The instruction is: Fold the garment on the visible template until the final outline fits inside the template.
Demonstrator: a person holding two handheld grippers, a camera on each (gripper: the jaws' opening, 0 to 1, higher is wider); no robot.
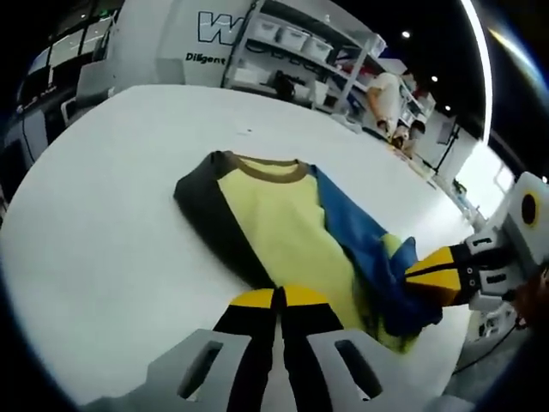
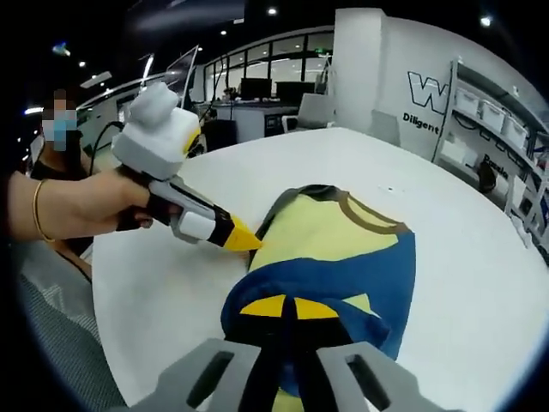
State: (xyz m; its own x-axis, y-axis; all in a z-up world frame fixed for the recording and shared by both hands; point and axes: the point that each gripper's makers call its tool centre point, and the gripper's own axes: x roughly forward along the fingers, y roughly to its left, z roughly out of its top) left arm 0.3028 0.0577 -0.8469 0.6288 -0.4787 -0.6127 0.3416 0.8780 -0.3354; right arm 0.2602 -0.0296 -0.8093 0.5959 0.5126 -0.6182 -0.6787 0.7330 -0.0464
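Soft yellow-blue garment rumpled on smooth white table; left tongs together; right tongs clamped on garment.

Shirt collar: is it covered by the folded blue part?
No. In the left gripper view the brown collar lies bare at the shirt's far end, clear of the blue fold.

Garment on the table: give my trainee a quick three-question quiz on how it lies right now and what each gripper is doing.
1. True or false: the left gripper has its jaws closed at the garment's lower edge.
2. Which part of the garment is folded across the yellow body?
A. the dark sleeve
B. the blue sleeve
C. the brown collar
3. Fill in: the garment lies on a ___ table.

Key: 1 true; 2 B; 3 white. In the right gripper view, the right gripper is shut on the blue sleeve.
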